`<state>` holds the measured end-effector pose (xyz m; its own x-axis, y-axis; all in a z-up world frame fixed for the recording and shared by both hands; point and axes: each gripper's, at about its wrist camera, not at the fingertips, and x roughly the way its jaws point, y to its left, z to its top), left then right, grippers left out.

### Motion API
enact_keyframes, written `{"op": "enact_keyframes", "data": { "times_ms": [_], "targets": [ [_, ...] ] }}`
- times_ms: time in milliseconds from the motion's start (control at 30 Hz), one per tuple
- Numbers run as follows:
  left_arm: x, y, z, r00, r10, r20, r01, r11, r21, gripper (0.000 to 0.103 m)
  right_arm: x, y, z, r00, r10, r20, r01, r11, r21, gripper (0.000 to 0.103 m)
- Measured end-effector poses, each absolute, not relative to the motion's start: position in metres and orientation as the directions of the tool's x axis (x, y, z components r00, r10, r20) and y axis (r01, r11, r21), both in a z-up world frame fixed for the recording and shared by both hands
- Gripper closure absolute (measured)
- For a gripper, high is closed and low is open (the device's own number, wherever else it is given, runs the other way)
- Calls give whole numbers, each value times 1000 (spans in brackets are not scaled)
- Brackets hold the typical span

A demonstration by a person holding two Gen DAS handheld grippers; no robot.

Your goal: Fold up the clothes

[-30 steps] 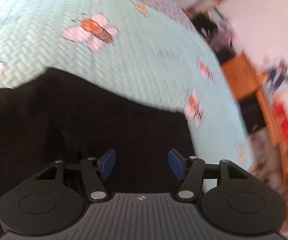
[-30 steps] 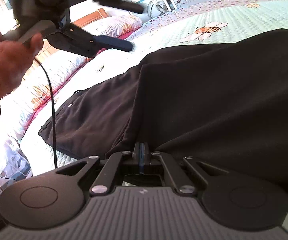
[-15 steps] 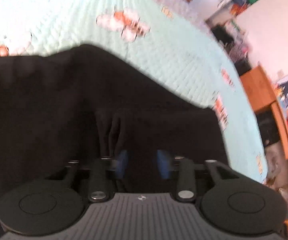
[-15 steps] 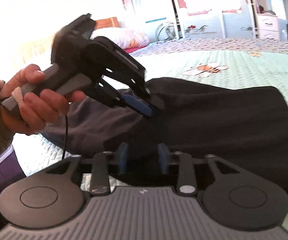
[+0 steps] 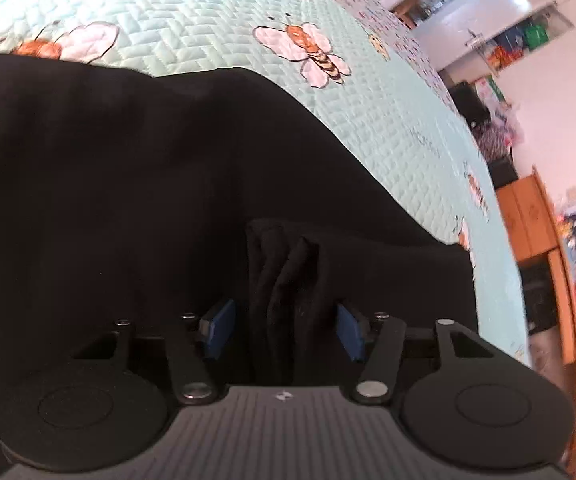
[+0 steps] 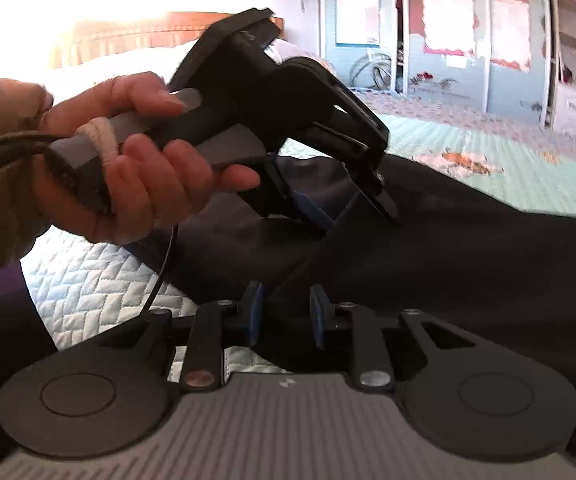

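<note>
Black garment (image 5: 136, 184) sprawled over the bed (image 5: 216, 36), dark cloth against the mint quilted cover with its bee prints; in the left wrist view its long axis runs from the left edge across toward the lower right, its far hem cutting a diagonal down to a corner near the bed's right side; in the right wrist view the same garment (image 6: 467, 264) stretches from the tool's fingers out to the right edge, with a narrower part trailing left toward the pale quilt.

Left tool (image 5: 282, 330) points down into the cloth, jaws standing about halfway apart; a bunched vertical ridge of fabric rises between the blue pads (image 5: 218, 326), yet a gap shows on the left side, so the pads are not pressing on it; seen from the right wrist camera, that left tool (image 6: 341, 210) is tilted steeply down, its tips dipping into the garment, the person's hand (image 6: 136, 156) wrapped round the grey handle with a cable hanging below.

Right tool (image 6: 284, 314) sits low at the near edge of the garment; its jaws have just been closing and now stand partly apart, a fold edge of the black fabric lying between the pads (image 6: 254, 312) without being pinched; headboard and wardrobe doors blur behind.
</note>
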<state>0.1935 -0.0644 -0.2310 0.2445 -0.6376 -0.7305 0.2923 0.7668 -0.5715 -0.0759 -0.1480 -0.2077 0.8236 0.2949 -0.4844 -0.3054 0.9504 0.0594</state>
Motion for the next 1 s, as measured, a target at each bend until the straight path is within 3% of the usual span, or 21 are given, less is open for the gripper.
{"op": "enact_keyframes", "data": {
  "times_ms": [233, 333, 433, 500, 600, 667, 700, 733, 767, 800, 900, 1000],
  "targets": [
    [169, -44, -205, 332, -600, -728, 250, 800, -546, 45, -77, -183, -178, 843, 345, -411, -269, 935, 232, 71],
    [158, -46, -178, 429, -537, -726, 265, 843, -468, 44, -84, -219, -156, 872, 328, -364, -204, 918, 339, 69],
    [138, -64, -147, 478, -559, -677, 365, 828, -426, 43, -71, -275, -142, 884, 252, -393, -69, 903, 424, 63],
    [130, -84, -141, 467, -590, -659, 424, 803, -419, 35, -49, -321, -140, 883, 220, -415, 7, 877, 480, 63],
    [138, -110, -157, 420, -592, -688, 439, 796, -417, 34, 1, -374, -155, 838, 326, -438, 43, 760, 649, 63],
    [151, -116, -179, 398, -551, -733, 403, 823, -399, 37, 30, -401, -173, 819, 369, -440, 88, 677, 731, 67],
    [156, -115, -191, 387, -533, -753, 387, 835, -392, 47, 42, -414, -183, 815, 373, -444, 121, 639, 760, 69],
    [161, -115, -202, 375, -514, -771, 371, 846, -383, 54, 55, -427, -193, 811, 378, -447, 153, 600, 785, 75],
    [161, -111, -203, 373, -522, -767, 372, 842, -392, 59, 65, -439, -209, 807, 349, -477, 214, 579, 787, 89],
    [161, -107, -204, 371, -531, -762, 372, 837, -402, 58, 72, -445, -222, 794, 346, -500, 247, 568, 785, 100],
    [158, -103, -201, 360, -535, -764, 383, 832, -402, 59, 77, -456, -249, 796, 358, -488, 291, 482, 827, 103],
    [159, -112, -202, 359, -525, -772, 386, 836, -389, 58, 74, -444, -227, 804, 330, -494, 265, 546, 795, 100]
  ]
}}
